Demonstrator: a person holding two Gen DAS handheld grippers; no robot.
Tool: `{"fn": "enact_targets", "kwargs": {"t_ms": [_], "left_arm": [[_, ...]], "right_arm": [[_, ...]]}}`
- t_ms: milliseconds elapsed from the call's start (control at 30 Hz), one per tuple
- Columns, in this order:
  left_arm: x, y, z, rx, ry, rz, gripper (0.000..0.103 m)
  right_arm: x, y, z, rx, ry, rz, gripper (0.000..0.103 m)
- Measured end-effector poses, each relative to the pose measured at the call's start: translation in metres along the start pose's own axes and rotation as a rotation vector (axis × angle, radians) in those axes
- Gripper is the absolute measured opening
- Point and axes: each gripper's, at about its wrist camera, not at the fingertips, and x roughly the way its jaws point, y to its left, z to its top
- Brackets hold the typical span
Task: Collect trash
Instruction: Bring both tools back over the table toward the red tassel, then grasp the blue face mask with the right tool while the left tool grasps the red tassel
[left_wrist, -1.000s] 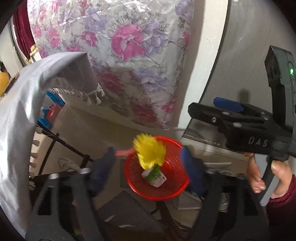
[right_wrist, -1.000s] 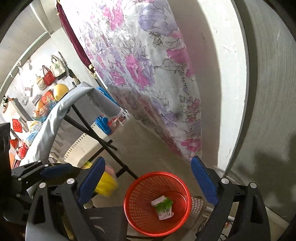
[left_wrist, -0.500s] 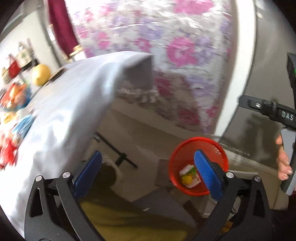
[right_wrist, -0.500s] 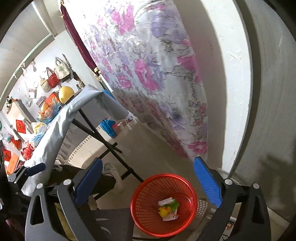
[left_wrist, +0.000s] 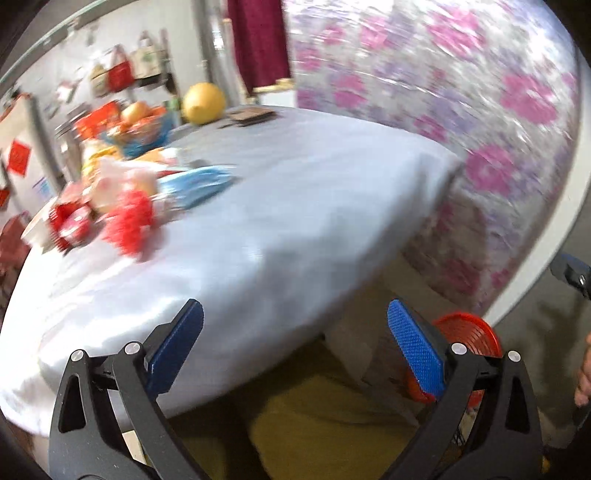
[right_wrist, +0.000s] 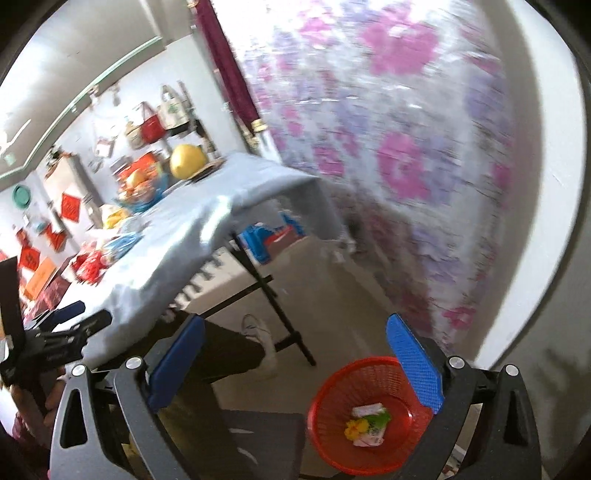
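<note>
On the left we hold our left gripper (left_wrist: 295, 343) over the table (left_wrist: 280, 206) with the pale cloth, and its blue tongs have just swung wide apart with nothing between them; far back on the cloth lie blurry red and blue wrappers (left_wrist: 129, 218), a fruit bowl (left_wrist: 140, 125) and a big yellow ball (left_wrist: 204, 102). To the right, low on the floor beside the table and near the flowered curtain (right_wrist: 406, 147), stands the red basket (right_wrist: 369, 413), and in it we see the trash: a yellow scrap (right_wrist: 356, 428) and a white and green packet (right_wrist: 371, 424). Our right gripper (right_wrist: 295, 365) hangs above the floor by the basket, its tongs have just spread wide too, and they hold nothing.
</note>
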Motion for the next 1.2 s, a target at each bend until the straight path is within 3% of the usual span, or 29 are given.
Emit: {"fn": "enact_targets", "kwargs": {"t_ms": [300, 500, 667, 767, 1067, 1200], "left_arm": [[-0.023, 0.098, 0.0, -0.183, -0.065, 0.125, 0.096], [-0.025, 0.18, 0.0, -0.333, -0.045, 0.187, 0.096], [-0.022, 0.223, -0.005, -0.409, -0.029, 0.208, 0.096], [-0.014, 0.223, -0.002, -0.403, -0.019, 0.17, 0.096], [0.036, 0.175, 0.034, -0.239, 0.023, -0.006, 0.096], [0.06, 0.177, 0.052, -0.255, 0.062, -0.011, 0.096]], "right_arm": [[0.01, 0.094, 0.018, -0.144, 0.025, 0.112, 0.097], [0.033, 0.164, 0.023, -0.249, 0.077, 0.205, 0.097], [0.054, 0.212, 0.022, -0.332, 0.102, 0.24, 0.097], [0.066, 0.224, 0.022, -0.351, 0.111, 0.241, 0.097], [0.093, 0.223, 0.034, -0.314, 0.11, 0.18, 0.097], [0.103, 0.213, 0.04, -0.268, 0.117, 0.169, 0.097]]}}
